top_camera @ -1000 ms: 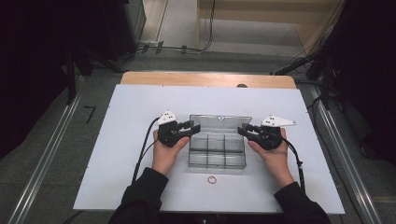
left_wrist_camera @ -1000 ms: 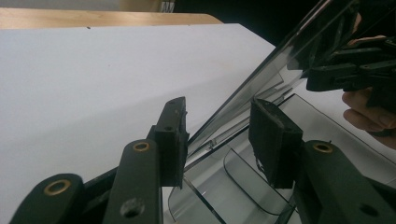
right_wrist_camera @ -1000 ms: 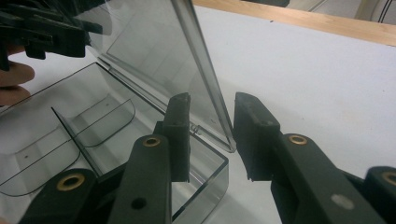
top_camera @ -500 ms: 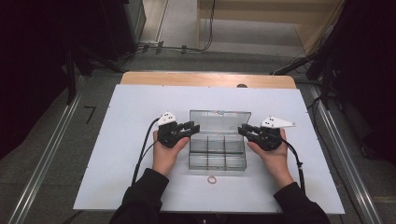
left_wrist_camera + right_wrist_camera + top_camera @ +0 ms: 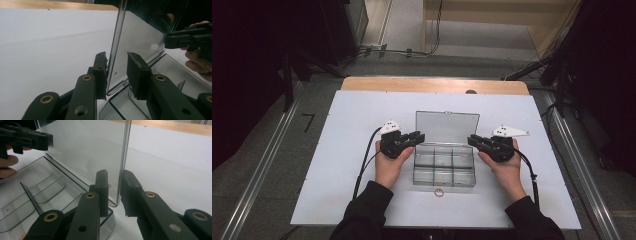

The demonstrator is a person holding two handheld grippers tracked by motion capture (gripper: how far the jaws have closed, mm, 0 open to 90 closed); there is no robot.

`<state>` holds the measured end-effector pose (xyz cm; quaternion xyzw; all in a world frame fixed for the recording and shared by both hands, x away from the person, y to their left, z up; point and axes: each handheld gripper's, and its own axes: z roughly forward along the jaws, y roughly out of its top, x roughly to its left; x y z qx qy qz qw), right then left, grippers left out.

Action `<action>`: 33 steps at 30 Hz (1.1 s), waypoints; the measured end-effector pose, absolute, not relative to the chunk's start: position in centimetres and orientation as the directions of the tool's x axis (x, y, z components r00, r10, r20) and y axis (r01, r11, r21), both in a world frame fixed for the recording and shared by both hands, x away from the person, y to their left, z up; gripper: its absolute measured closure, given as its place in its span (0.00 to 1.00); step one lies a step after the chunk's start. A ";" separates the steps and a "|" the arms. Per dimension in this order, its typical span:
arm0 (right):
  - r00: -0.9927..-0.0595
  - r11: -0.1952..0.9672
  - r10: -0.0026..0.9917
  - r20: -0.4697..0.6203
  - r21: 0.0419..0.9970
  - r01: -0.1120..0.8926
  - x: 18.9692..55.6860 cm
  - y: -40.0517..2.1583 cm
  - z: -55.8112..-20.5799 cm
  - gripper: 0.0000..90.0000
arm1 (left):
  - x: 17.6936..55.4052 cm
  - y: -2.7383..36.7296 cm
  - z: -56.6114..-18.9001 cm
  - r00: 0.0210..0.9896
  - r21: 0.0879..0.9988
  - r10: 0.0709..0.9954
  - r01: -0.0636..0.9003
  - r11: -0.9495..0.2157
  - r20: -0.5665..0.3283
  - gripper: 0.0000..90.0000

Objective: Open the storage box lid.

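Plastic box, clear and split into six compartments, sits at the middle of the white counter in front of you, its lid standing up at the far side. You have one gripper at each end of that lid. Your left gripper straddles the lid's left edge: in the left gripper view the edge stands between the fingers, the left one against the plastic and the right one apart from it. Your right gripper straddles the right edge the same way; in the right gripper view the edge runs up between the fingers with a slim gap showing on either side. Both pairs of fingers have just been closing in on the lid and now stand narrow around it. A small ring lies on the counter just beside the box's near wall. Your hands rest on the counter on either side of the box.
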<state>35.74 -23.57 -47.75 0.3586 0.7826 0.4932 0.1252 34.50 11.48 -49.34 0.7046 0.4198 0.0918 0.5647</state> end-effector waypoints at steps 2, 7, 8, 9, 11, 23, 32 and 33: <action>-0.709 0.249 0.684 0.171 0.859 0.447 35.8 -23.6 -47.8 0.84 | 34.6 11.5 -49.4 0.627 0.870 0.694 0.492 -0.002 -0.353 0.81; -0.705 0.228 0.681 0.198 0.858 0.461 36.0 -23.7 -47.8 0.84 | 34.7 11.6 -49.3 0.621 0.870 0.693 0.493 0.017 -0.366 0.82; -0.705 0.225 0.680 0.199 0.859 0.459 36.0 -23.7 -47.8 0.84 | 34.7 11.7 -49.3 0.622 0.869 0.690 0.494 0.020 -0.370 0.82; -0.704 0.220 0.681 0.203 0.860 0.460 36.0 -23.7 -47.8 0.84 | 34.8 11.7 -49.3 0.622 0.872 0.691 0.489 0.024 -0.368 0.82; -0.704 0.212 0.681 0.203 0.865 0.455 36.1 -23.7 -47.7 0.85 | 34.9 11.7 -49.1 0.621 0.876 0.696 0.481 0.026 -0.361 0.82; -0.682 0.172 0.699 0.216 0.875 0.453 36.8 -23.3 -48.0 0.84 | 35.5 11.8 -49.1 0.601 0.879 0.716 0.475 0.038 -0.355 0.82; -0.665 0.142 0.701 0.257 0.864 0.484 37.4 -23.2 -48.6 0.84 | 35.7 12.0 -49.6 0.584 0.859 0.707 0.508 0.066 -0.399 0.83; -0.665 0.141 0.700 0.261 0.862 0.487 37.4 -23.2 -48.6 0.84 | 35.7 12.0 -49.5 0.582 0.855 0.703 0.514 0.071 -0.409 0.83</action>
